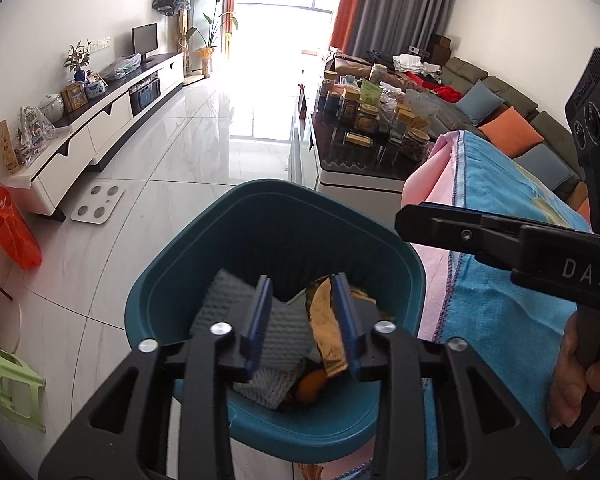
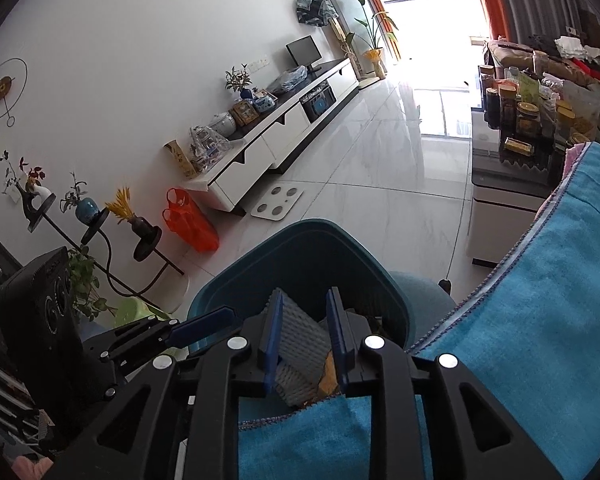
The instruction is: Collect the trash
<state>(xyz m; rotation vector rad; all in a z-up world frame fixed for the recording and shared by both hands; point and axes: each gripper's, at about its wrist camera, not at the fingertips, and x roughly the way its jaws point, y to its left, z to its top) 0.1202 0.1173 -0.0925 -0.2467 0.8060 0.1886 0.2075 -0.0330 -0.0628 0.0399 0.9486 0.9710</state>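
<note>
A teal trash bin (image 1: pixel 188 280) stands on the floor beside a table draped in a blue cloth (image 1: pixel 500 300). It holds grey foam netting (image 1: pixel 284 336), a yellow-brown wrapper (image 1: pixel 324 320) and an orange item (image 1: pixel 312 388). My left gripper (image 1: pixel 304 320) hovers over the bin's mouth, open and empty. My right gripper (image 2: pixel 306 332) hangs over the cloth's edge, above the bin (image 2: pixel 300 248), open and empty. The foam netting (image 2: pixel 300 344) shows between its fingers, lying below in the bin. The right gripper also shows side-on in the left wrist view (image 1: pixel 480 228).
A white tiled floor (image 1: pixel 180 152) runs ahead. A white TV cabinet (image 1: pixel 112 120) lines the left wall, with a scale (image 1: pixel 98 202) and an orange bag (image 1: pixel 12 228) on the floor. A coffee table with jars (image 1: pixel 372 120) and a sofa (image 1: pixel 500 112) stand to the right. A green stool (image 1: pixel 8 384) is at the left.
</note>
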